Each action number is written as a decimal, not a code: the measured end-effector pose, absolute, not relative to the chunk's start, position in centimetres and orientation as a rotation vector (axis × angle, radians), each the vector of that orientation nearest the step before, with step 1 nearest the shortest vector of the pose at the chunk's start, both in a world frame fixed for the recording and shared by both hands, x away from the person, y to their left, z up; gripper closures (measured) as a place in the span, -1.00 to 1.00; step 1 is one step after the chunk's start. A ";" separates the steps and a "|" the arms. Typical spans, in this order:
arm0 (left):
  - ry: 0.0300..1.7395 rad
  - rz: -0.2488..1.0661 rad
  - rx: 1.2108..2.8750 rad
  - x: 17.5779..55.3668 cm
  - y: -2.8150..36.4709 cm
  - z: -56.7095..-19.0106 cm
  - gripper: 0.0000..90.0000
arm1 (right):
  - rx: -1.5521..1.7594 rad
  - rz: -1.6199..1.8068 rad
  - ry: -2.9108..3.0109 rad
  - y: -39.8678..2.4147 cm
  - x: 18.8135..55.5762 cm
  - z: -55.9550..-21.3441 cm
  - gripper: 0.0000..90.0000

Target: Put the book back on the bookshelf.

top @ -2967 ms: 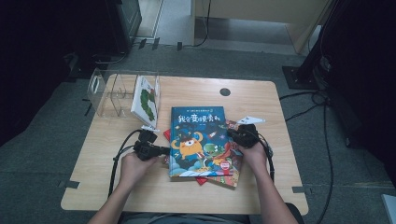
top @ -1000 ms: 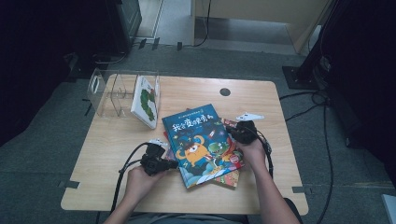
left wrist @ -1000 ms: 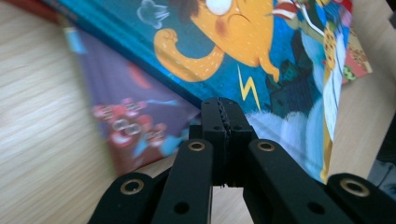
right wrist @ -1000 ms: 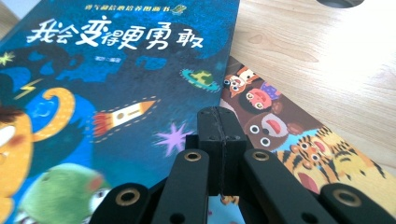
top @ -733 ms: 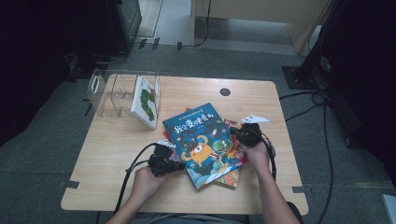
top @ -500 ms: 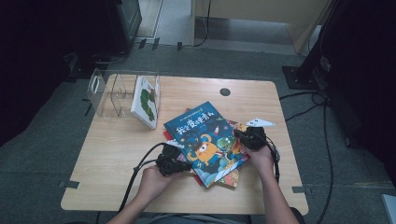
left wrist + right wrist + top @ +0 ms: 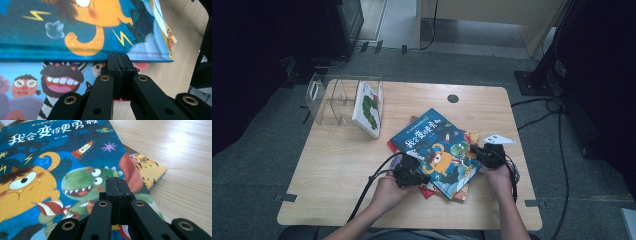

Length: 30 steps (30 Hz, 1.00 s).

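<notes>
The blue book (image 7: 435, 151) is now turned askew on the pile, and the left tongs (image 7: 421, 178) are shifted toward its lower edge.

1. A light wooden table (image 7: 342, 170) with rounded corners fills the middle of the high view and stands on grey carpet (image 7: 257, 165).
2. A small dark round hole (image 7: 453, 98) sits near its upper edge, right of centre.
3. A clear plastic rack (image 7: 334, 97) stands at the table's upper left, with a white picture book (image 7: 368, 110) leaning upright in it.
4. A stack of picture books (image 7: 437, 155) lies flat at centre-right; its top book is blue and turned at an angle.
5. A red-edged book (image 7: 428, 190) shows at the stack's lower left, resting on the wood.
</notes>
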<state>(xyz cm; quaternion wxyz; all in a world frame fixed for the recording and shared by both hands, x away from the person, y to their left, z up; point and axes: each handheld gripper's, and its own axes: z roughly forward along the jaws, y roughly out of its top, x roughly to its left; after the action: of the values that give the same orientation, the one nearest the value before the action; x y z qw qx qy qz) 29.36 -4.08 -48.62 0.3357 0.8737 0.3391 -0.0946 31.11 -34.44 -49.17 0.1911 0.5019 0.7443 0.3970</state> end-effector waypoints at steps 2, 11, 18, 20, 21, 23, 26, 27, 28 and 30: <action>0.887 -0.246 2.273 29.7 -3.8 -48.2 1.00 | 1.425 1.117 2.083 -34.8 30.8 -49.2 1.00; 0.923 -0.220 2.257 32.4 -1.3 -46.7 0.99 | 1.456 1.101 2.078 -35.7 29.5 -49.5 1.00; 0.968 -0.196 2.234 34.0 0.3 -46.1 0.99 | 1.473 1.094 2.069 -36.0 28.7 -49.7 1.00; 0.979 -0.197 2.228 34.4 0.6 -46.1 0.99 | 1.479 1.093 2.061 -36.3 28.3 -49.7 1.00; 0.985 -0.197 2.224 34.5 0.7 -46.1 0.99 | 1.481 1.092 2.058 -36.4 28.2 -49.7 1.00; 0.995 -0.197 2.217 34.9 1.0 -46.1 0.99 | 1.485 1.091 2.057 -36.5 28.1 -49.7 1.00; 1.009 -0.191 2.208 35.5 1.5 -46.0 0.99 | 1.494 1.094 2.049 -36.7 27.8 -49.7 1.00; 1.016 -0.188 2.204 35.7 1.7 -46.0 0.99 | 1.496 1.090 2.046 -36.8 27.6 -49.7 1.00; 1.020 -0.184 2.203 35.9 1.9 -45.9 0.99 | 1.498 1.092 2.044 -36.9 27.5 -49.7 1.00; 1.032 -0.179 2.193 36.3 2.3 -45.8 0.99 | 1.503 1.090 2.040 -37.0 27.3 -49.7 1.00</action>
<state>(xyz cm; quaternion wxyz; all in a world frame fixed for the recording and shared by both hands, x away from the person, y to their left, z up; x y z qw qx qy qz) 36.30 2.33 -45.84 0.3483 0.8459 0.3980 -0.0691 27.32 -37.00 -49.73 0.1902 0.5349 0.7260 0.3880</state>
